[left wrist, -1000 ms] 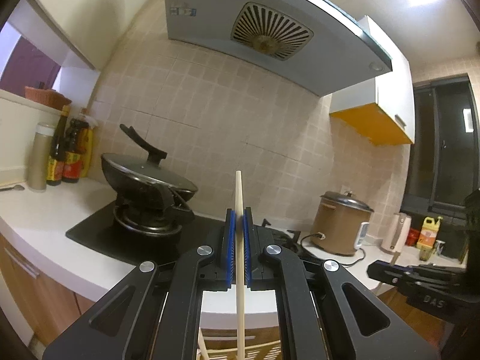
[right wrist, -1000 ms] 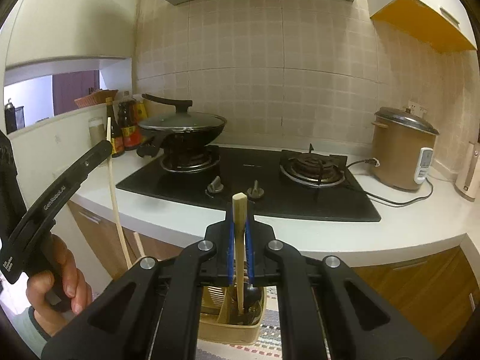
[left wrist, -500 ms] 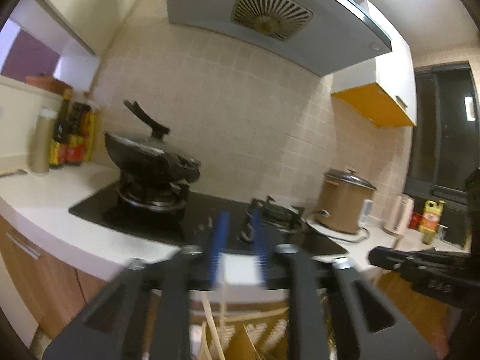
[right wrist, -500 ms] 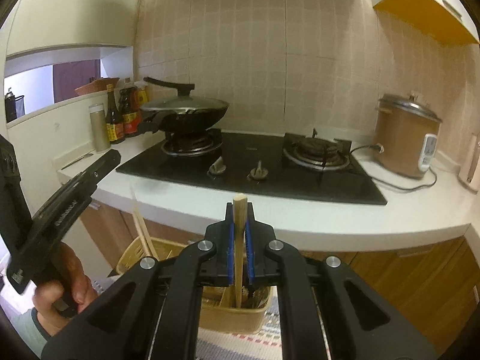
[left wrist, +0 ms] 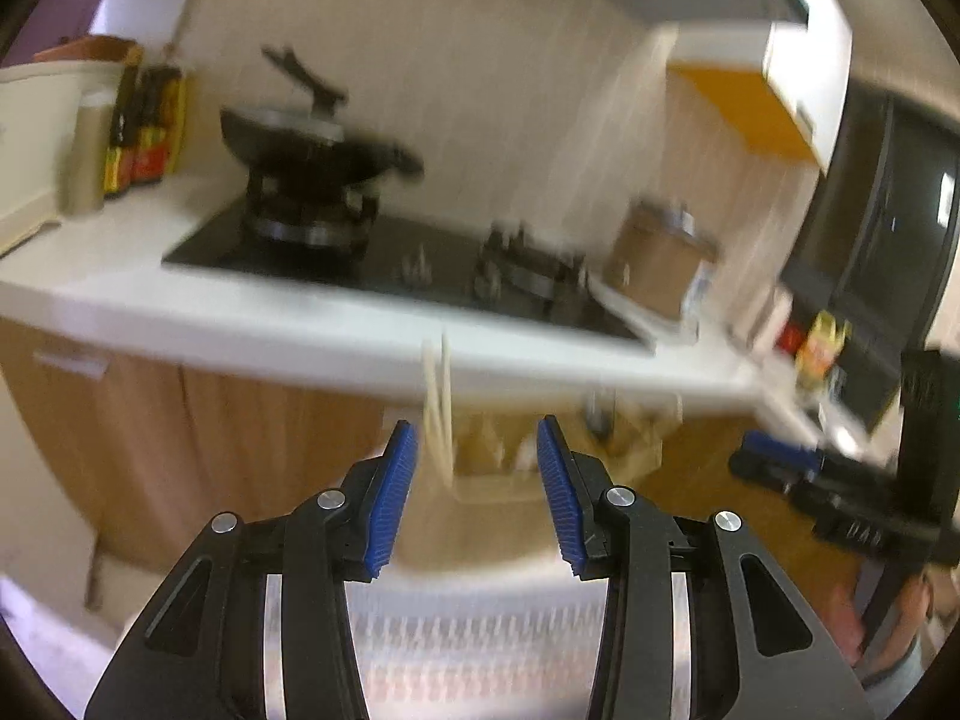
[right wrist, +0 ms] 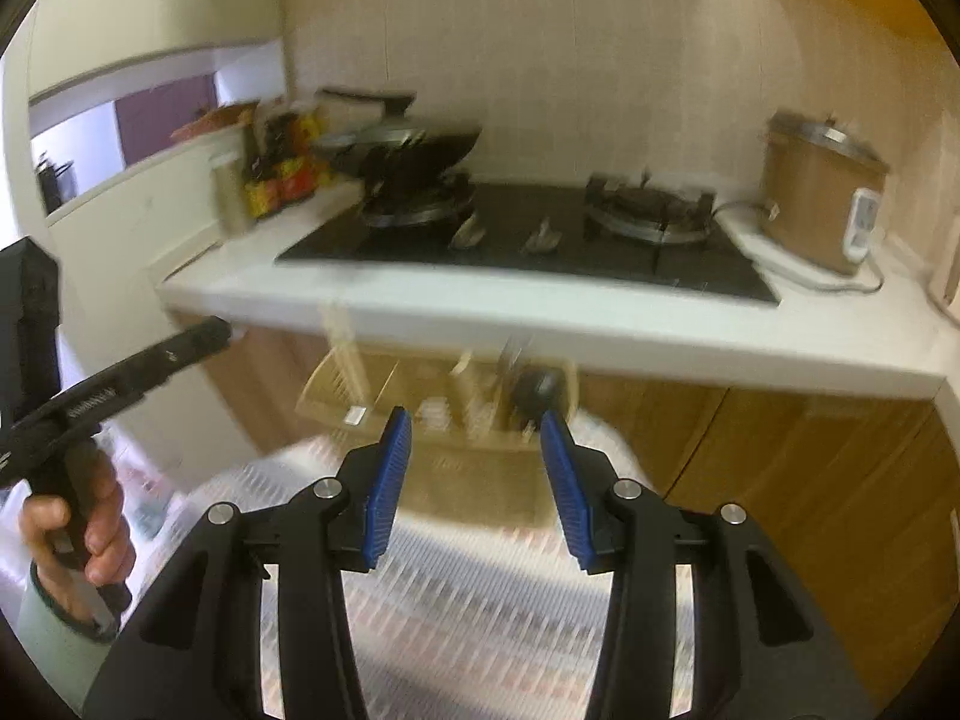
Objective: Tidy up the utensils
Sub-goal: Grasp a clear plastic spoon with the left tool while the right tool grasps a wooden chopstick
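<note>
Both of my views are smeared by motion, so the beige slotted utensil basket (right wrist: 468,420) under the counter (right wrist: 540,312) is hard to read: I make out pale chopsticks (left wrist: 437,408) standing at its left end and a dark rounded utensil head (right wrist: 537,387) further right, but the other contents blur together. My left gripper (left wrist: 477,492) has just been opening; its ribbed blue pads (left wrist: 393,498) stand apart with nothing between them, and the chopsticks show just beyond. My right gripper (right wrist: 474,486) has also just been opening, empty, with the basket framed in its gap. The basket sits on a patterned woven mat (right wrist: 480,600). A hand (right wrist: 78,534) grips the left tool's black handle, sleeve cut off by the frame.
</note>
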{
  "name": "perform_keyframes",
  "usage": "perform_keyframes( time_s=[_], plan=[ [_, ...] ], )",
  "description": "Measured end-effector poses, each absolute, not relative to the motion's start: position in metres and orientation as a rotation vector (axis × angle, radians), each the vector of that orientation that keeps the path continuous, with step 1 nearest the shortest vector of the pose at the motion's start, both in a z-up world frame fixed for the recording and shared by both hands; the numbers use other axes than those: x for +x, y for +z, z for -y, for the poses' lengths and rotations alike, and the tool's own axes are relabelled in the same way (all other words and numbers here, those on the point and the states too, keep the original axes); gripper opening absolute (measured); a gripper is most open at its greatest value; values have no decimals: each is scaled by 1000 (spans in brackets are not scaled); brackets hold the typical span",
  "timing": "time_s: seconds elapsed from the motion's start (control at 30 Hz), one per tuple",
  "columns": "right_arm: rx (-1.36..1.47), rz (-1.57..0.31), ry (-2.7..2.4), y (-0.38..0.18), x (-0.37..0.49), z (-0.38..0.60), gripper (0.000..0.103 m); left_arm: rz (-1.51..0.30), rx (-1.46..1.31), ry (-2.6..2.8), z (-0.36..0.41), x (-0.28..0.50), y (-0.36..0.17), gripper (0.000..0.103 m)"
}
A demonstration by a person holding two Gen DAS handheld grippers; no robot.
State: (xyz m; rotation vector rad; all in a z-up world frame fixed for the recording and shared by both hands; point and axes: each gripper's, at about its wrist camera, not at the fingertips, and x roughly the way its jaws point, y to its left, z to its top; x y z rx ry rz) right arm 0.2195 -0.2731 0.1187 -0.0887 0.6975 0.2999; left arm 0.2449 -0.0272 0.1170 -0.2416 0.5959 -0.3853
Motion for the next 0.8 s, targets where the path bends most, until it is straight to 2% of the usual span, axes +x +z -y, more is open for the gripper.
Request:
perform_keyframes(
  time_s=[0.17,0.37,0.43,0.57,0.73,0.8],
  plan=[
    [-98,-884,378,73,193,259,42,-822,-181,-393,31,222,82,39],
    [-139,-1083,437,-10,153,232,42,-1060,-156,-407,37,209,18,39],
    [-132,-1117,448,-28,143,228,38,-1116,-185,-428,41,204,-5,39],
    [-131,-1157,462,-58,120,218,32,-1161,-201,-410,49,200,-32,39],
    [-236,-1111,419,-75,94,202,25,-1155,-221,-377,56,194,-44,39],
    [-318,-1074,377,-77,87,194,16,-1151,-226,-364,59,197,-43,39]
  ],
)
